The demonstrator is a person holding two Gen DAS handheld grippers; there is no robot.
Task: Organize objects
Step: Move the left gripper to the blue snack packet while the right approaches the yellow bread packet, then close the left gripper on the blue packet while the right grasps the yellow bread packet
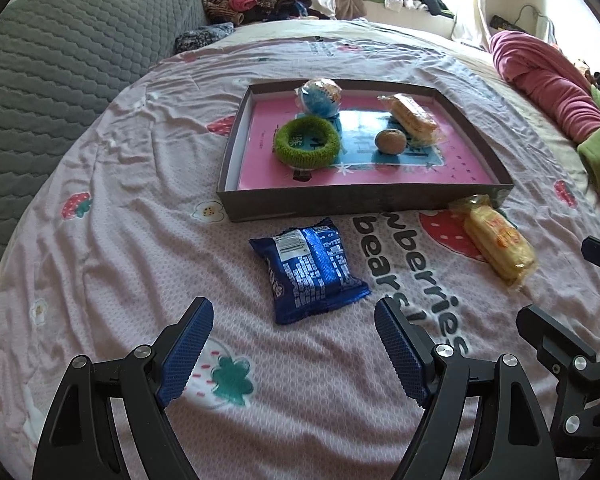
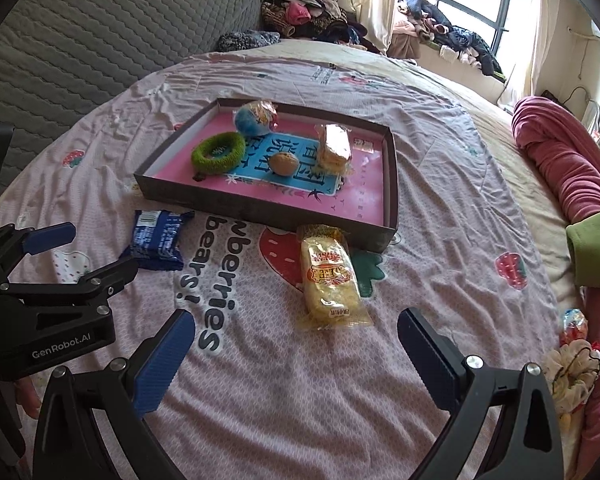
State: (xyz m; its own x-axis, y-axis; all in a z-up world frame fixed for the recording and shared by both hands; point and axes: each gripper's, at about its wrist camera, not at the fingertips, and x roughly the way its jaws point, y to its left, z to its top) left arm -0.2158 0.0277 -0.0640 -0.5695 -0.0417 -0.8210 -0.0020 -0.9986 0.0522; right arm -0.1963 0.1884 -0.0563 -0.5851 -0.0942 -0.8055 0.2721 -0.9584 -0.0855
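A shallow dark box (image 1: 340, 200) (image 2: 260, 212) with a pink floor lies on the bed. In it are a green ring (image 1: 306, 142) (image 2: 219, 153), a blue and white ball (image 1: 320, 96) (image 2: 254, 118), a brown ball (image 1: 390, 141) (image 2: 283, 163) and a yellow wafer pack (image 1: 414, 118) (image 2: 334, 148). A blue snack packet (image 1: 310, 268) (image 2: 158, 240) lies just ahead of my open, empty left gripper (image 1: 292, 344). A second yellow wafer pack (image 1: 496, 244) (image 2: 330, 280) lies just ahead of my open, empty right gripper (image 2: 296, 344).
The pink strawberry bedsheet (image 1: 120, 240) (image 2: 440, 240) covers the bed. A grey quilted headboard (image 1: 52, 60) stands at the left. A rolled pink blanket (image 2: 560, 160) and green cloth (image 2: 592, 252) lie at the right. A small wrapped sweet (image 2: 574, 326) and a scrunchie (image 2: 572, 376) lie at the right edge.
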